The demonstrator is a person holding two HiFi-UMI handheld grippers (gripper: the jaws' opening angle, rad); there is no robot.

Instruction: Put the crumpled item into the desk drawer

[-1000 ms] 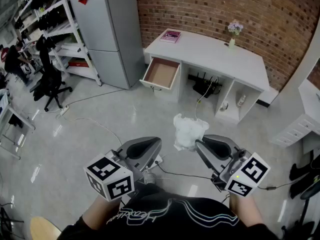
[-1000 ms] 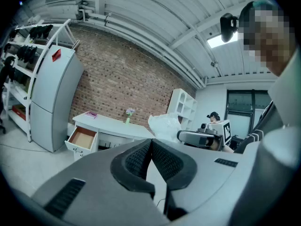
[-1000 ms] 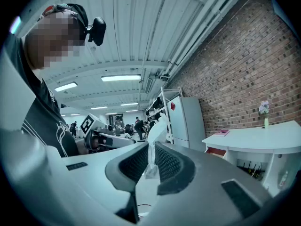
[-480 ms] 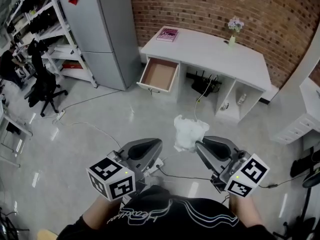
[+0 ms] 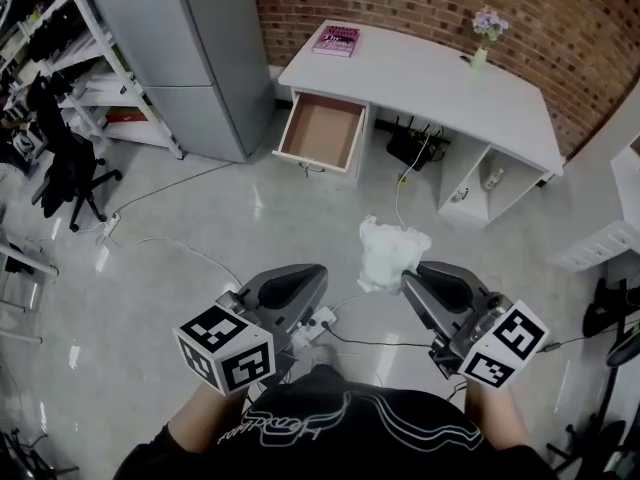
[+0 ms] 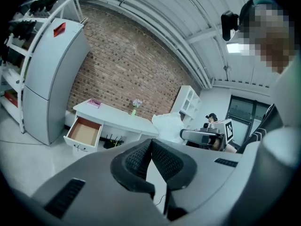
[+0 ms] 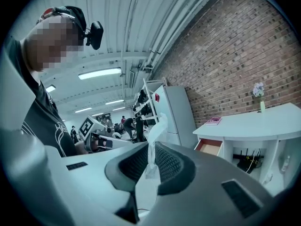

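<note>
Right tongs [image 5: 408,280] closed on crumpled white item [image 5: 392,253]. Thin fold pinched between them, bulk bunched out past tips, held in air above floor [image 5: 220,218]. Left tongs [image 5: 318,273] closed, tips met, empty, level with right tongs and clear of item. Drawer [image 5: 322,133] stood open at left end of white surface [image 5: 430,83], brown bottom showing, well apart from item. Pink book [image 5: 338,40] and flower vase [image 5: 484,38] sat on surface. Grey fridge [image 5: 205,58] stood left of drawer. Cables [image 5: 180,253] lay across floor.
</note>
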